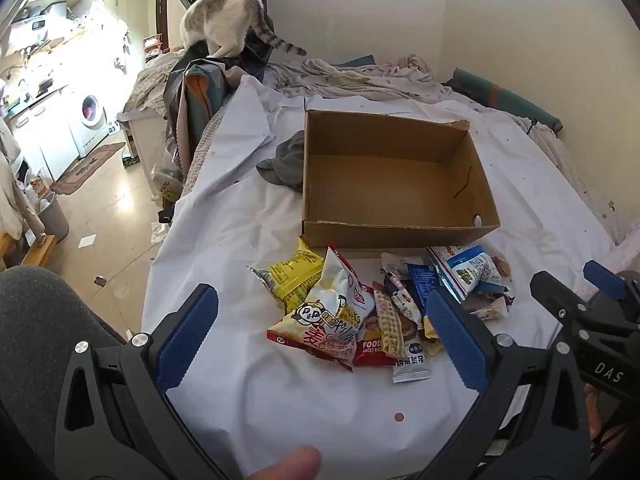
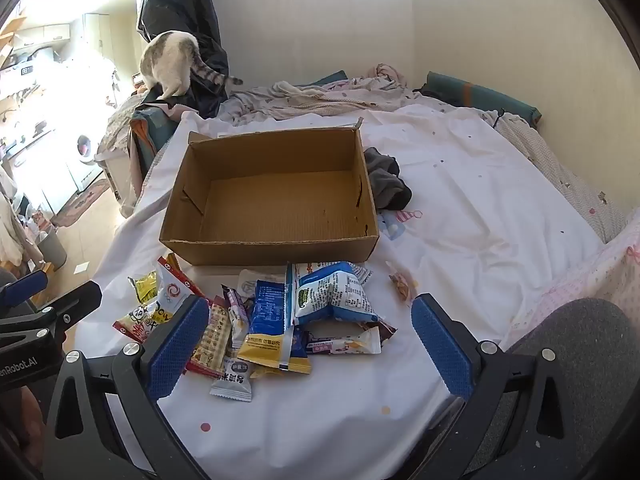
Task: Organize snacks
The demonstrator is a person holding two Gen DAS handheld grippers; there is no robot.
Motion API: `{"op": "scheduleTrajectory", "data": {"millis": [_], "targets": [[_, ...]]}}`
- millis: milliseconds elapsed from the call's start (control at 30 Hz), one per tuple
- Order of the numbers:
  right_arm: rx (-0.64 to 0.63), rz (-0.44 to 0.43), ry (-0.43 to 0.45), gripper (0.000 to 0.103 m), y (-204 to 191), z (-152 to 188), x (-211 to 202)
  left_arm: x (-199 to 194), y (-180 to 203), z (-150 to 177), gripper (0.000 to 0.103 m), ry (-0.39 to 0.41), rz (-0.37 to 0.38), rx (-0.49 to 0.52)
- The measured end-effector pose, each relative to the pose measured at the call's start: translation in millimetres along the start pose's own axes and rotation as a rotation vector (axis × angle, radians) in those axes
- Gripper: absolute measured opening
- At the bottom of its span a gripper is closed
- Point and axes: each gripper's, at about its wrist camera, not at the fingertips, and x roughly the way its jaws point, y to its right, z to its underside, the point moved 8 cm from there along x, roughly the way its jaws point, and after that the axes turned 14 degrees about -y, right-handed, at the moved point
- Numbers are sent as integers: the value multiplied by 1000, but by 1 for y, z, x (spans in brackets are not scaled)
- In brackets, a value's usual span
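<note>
— Where are the snacks (image 2: 280,320) lying?
— They're lying heaped on the white sheet (image 2: 460,208), near side of the cardboard box (image 2: 272,246) (bare inside).
— Grippers?
— Left gripper (image 1: 320,328) and right gripper (image 2: 310,332) are both hanging spread wide over the heap, gripping nothing.

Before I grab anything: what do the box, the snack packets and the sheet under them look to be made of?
Box: corrugated cardboard, matte brown; torn, ragged rims and ribbed floor show it.
Snack packets: thin printed plastic film, probably foil-lined; glossy, crinkled, crimped end seals.
Sheet: soft woven fabric, likely cotton; matte white with small prints, lying in wrinkles.
</note>
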Motion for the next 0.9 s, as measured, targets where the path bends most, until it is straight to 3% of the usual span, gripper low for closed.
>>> {"op": "scheduleTrajectory", "data": {"millis": [167, 467, 900], "targets": [[3, -3, -3, 103, 0, 0, 0, 5, 5, 0, 103, -41, -21, 24], [5, -6, -4, 103, 0, 1, 1, -2, 3, -1, 103, -1, 6, 15], [2, -5, -4, 103, 0, 1, 0, -2, 5, -1, 103, -3, 3, 12]]}}
